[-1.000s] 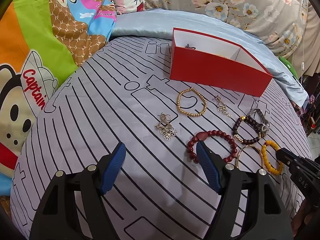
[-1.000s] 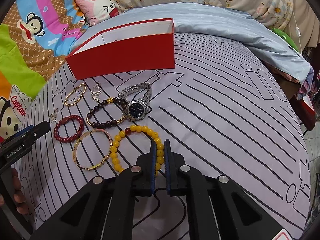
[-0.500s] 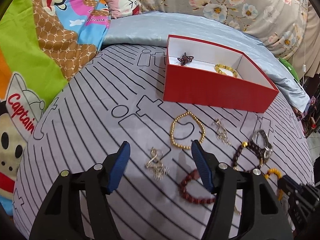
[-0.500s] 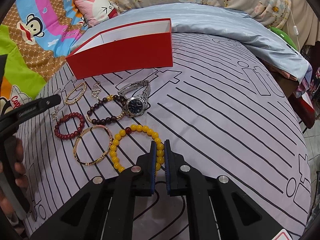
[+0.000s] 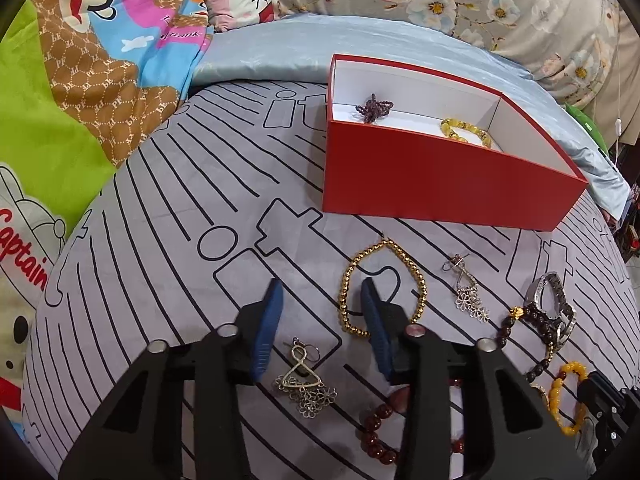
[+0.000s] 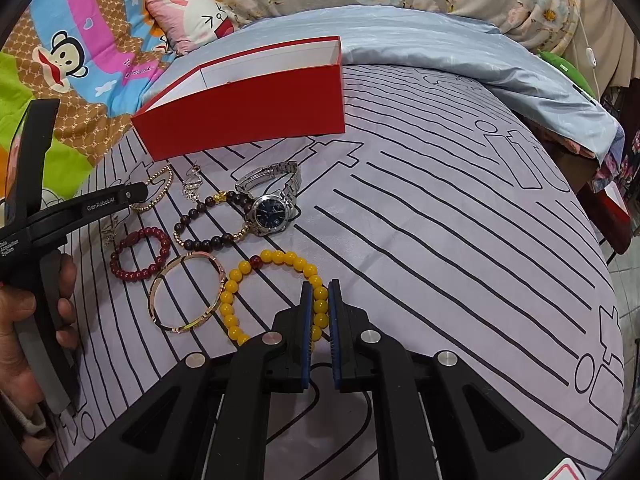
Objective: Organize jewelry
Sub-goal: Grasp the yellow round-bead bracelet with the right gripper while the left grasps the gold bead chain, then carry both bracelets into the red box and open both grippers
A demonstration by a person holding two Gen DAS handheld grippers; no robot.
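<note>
Between the blue pads of the left gripper (image 5: 320, 300) lies only striped sheet (image 5: 200, 200), and the jaws are closing; the silver earring (image 5: 306, 380) sits lower down between the two arms, nearer the camera than the tips, untouched. Its right pad reaches inside the loop of the gold bead bracelet (image 5: 382, 286), which lies just in front of the red box (image 5: 440, 184). A second silver earring (image 5: 468, 290) lies to the right of that bracelet, also in front of the box, and a dark red bead bracelet (image 5: 376, 428) is partly hidden under the gripper's right arm. The box stands open, holding a purple bead piece (image 5: 374, 106) at its left end and a yellow bead bracelet (image 5: 466, 132) towards its right. The right gripper (image 6: 320, 292) has its jaws pressed on the yellow bracelet (image 6: 276, 276), whose beads run between the pads; this one lies well in front of the box. Closer to the box are the rose-gold bangle (image 6: 186, 292), the dark wooden bead bracelet (image 6: 208, 220) and the steel watch (image 6: 274, 200), the watch nearest the box's front wall. A hand (image 6: 28, 320) grips the left tool's handle at the left edge of the right wrist view.
</note>
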